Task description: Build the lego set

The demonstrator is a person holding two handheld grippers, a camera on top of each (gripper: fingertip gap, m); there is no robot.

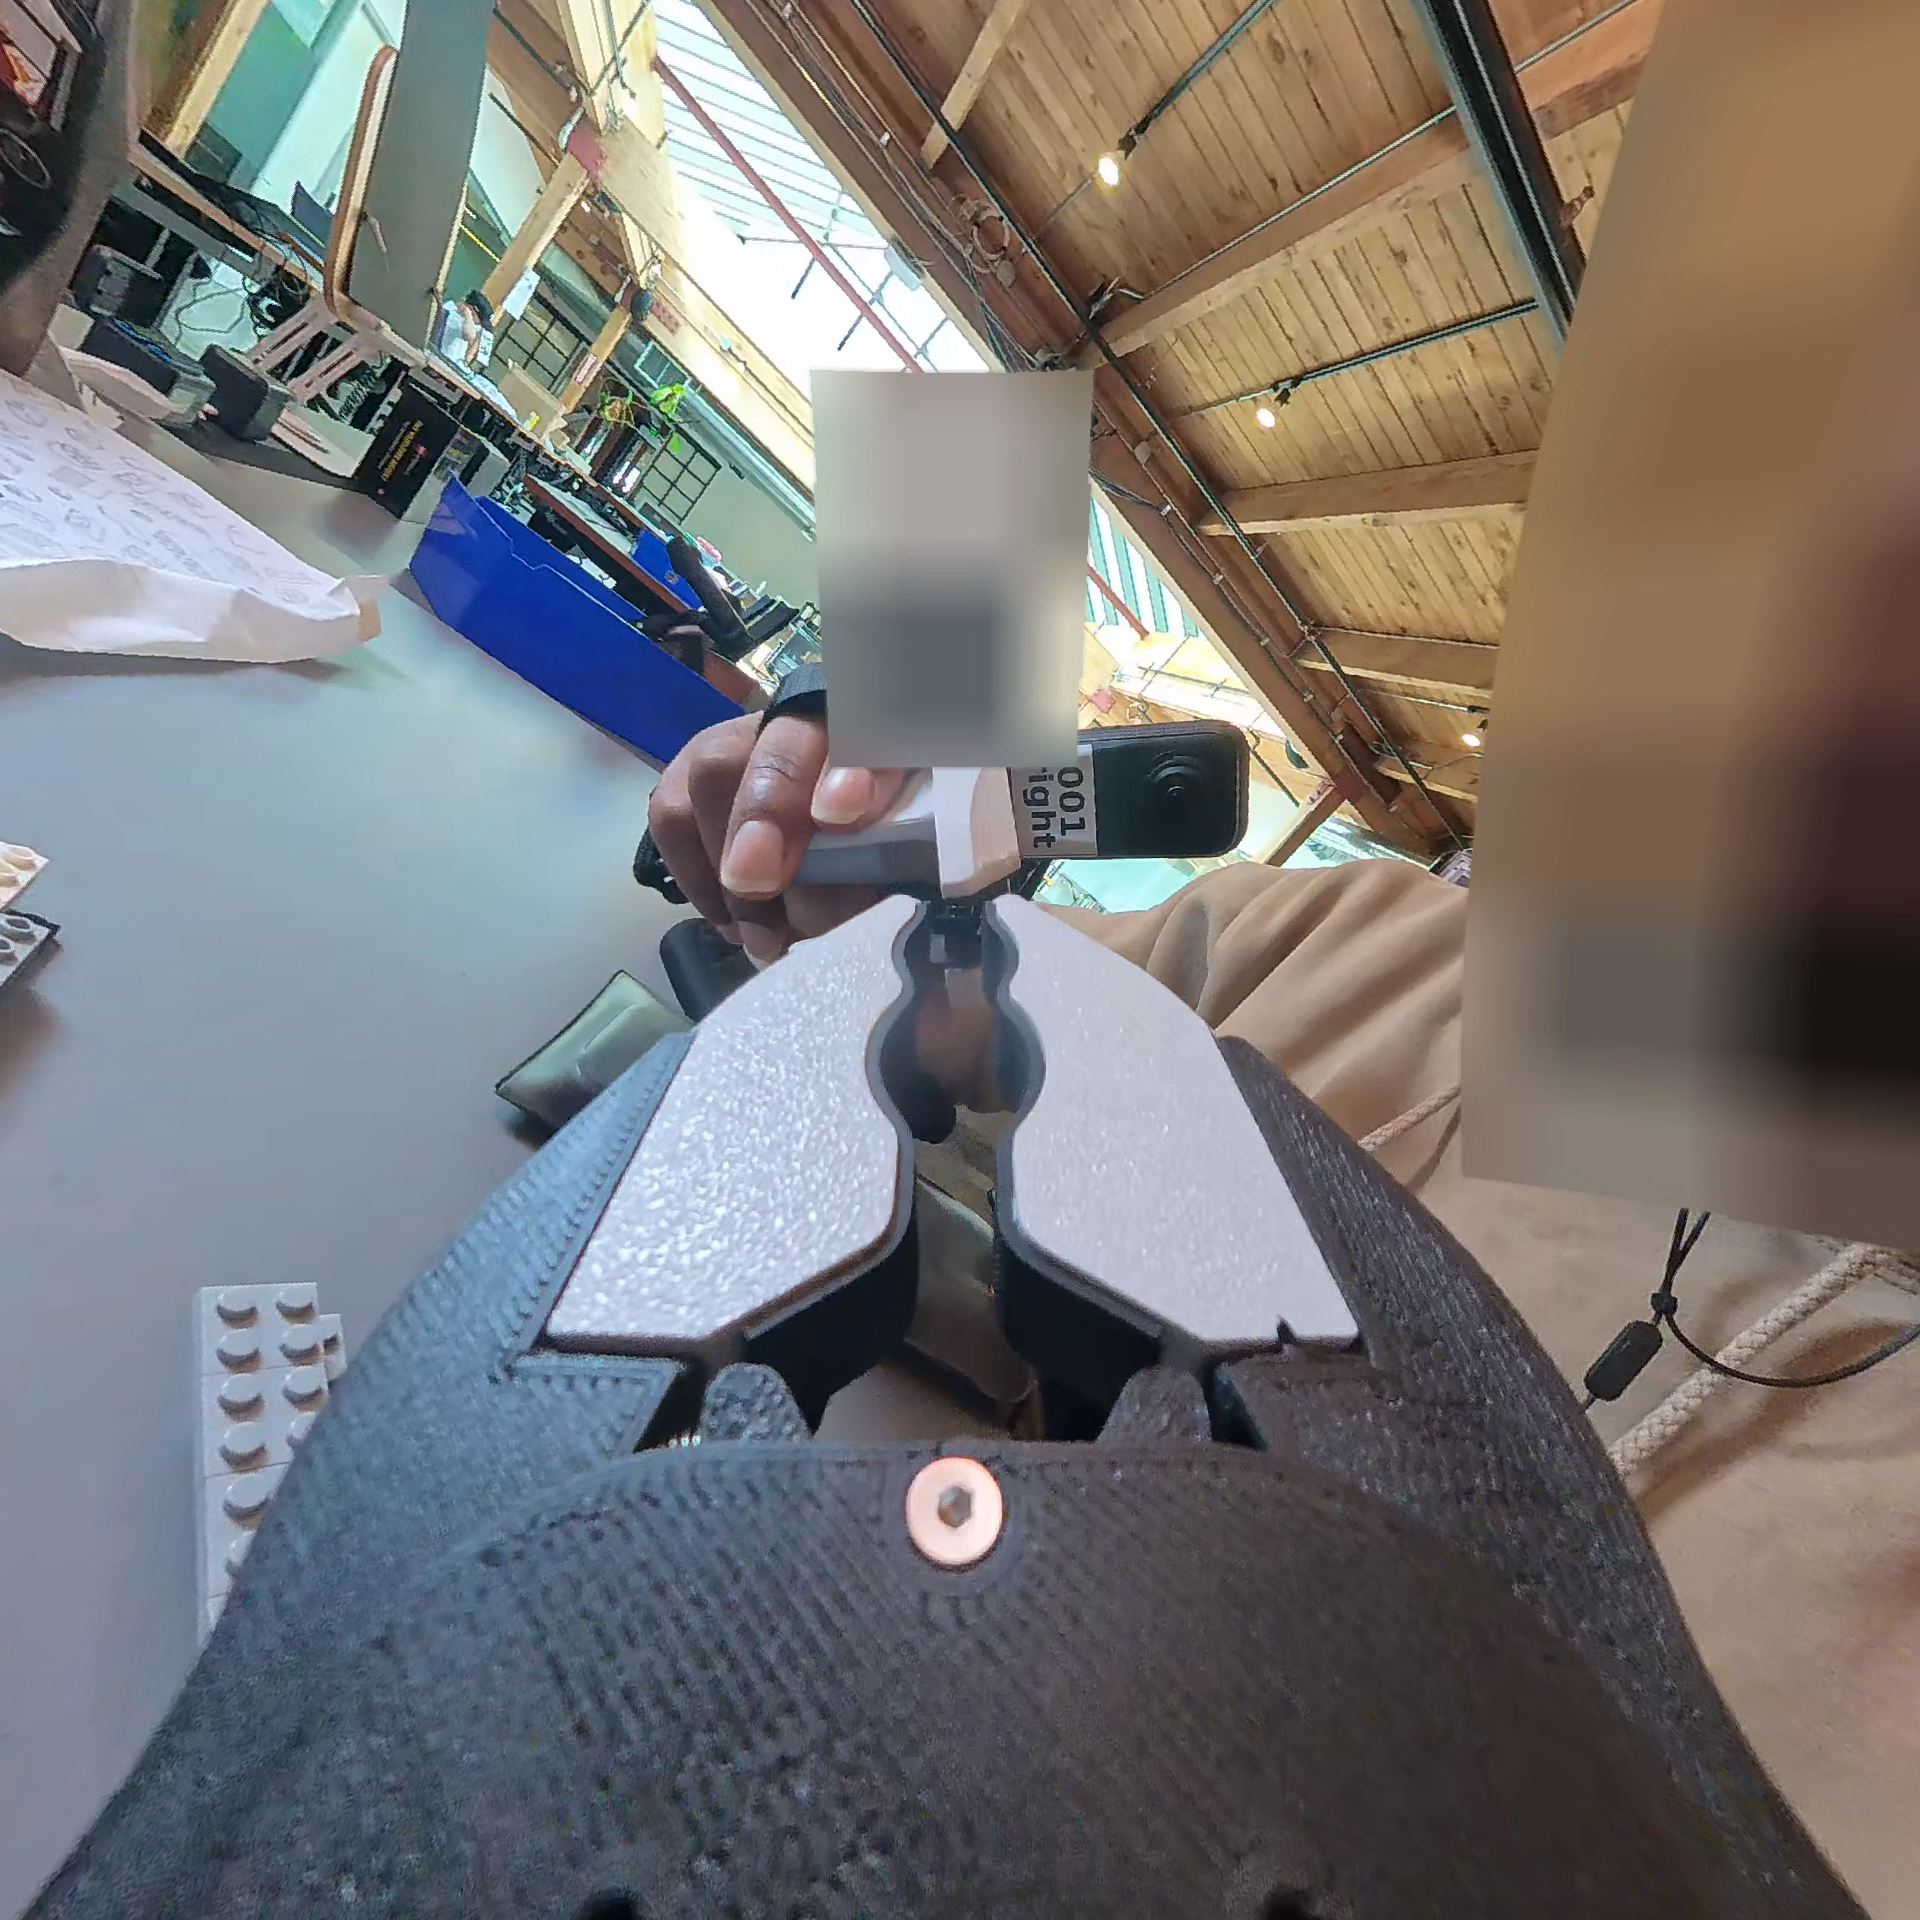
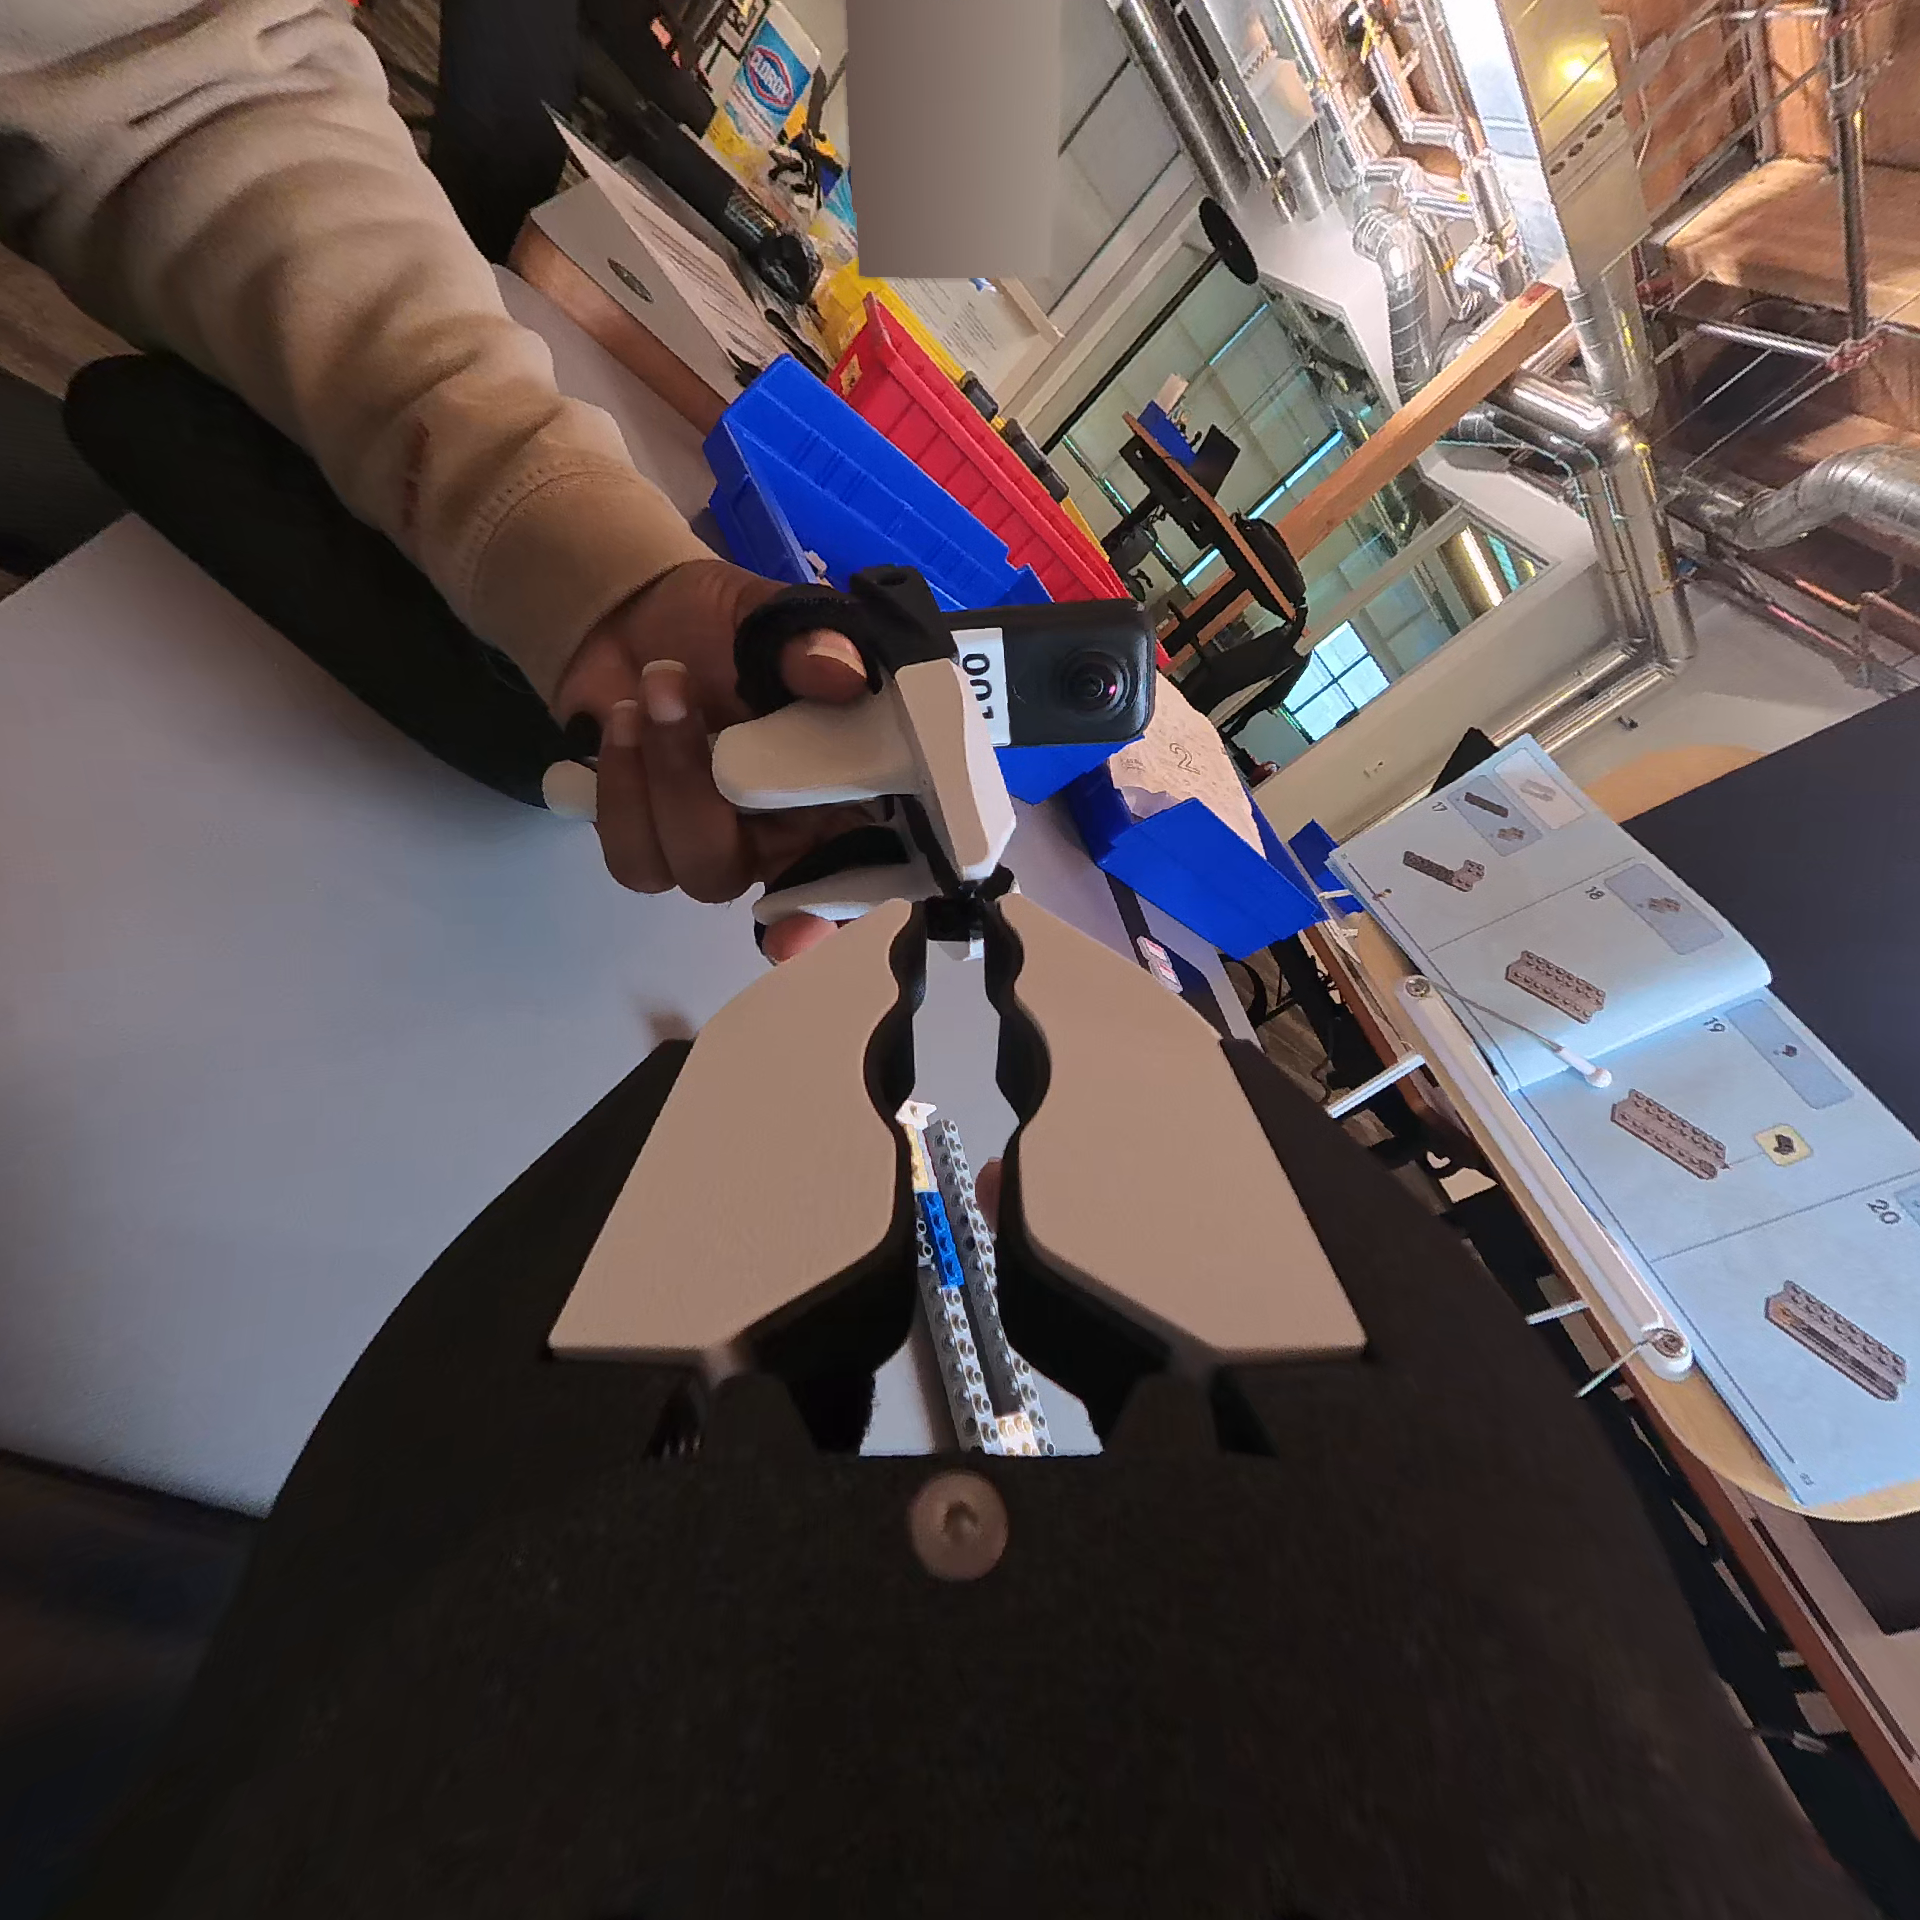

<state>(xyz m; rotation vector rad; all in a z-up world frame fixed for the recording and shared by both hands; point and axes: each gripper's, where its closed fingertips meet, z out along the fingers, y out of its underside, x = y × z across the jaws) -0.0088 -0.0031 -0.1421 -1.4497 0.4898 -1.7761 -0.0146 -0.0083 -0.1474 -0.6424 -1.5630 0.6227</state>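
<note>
Between my two grippers, tips meeting in mid-air, a tiny black piece (image 2: 951, 920) sits mostly hidden, so whether left gripper (image 1: 954, 920) or right gripper (image 2: 961, 914) pinches it I cannot tell, while the grey brick assembly (image 2: 971, 1299) lies on the table below.

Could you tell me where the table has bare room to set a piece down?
Bare grey table lies between the paper bag, blue bin and grey plate stack. It is crowded by the bins and instruction booklet.

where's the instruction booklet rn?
Right wrist view, right side: instruction booklet lies open on the wooden board, beyond the blue bins.
</note>
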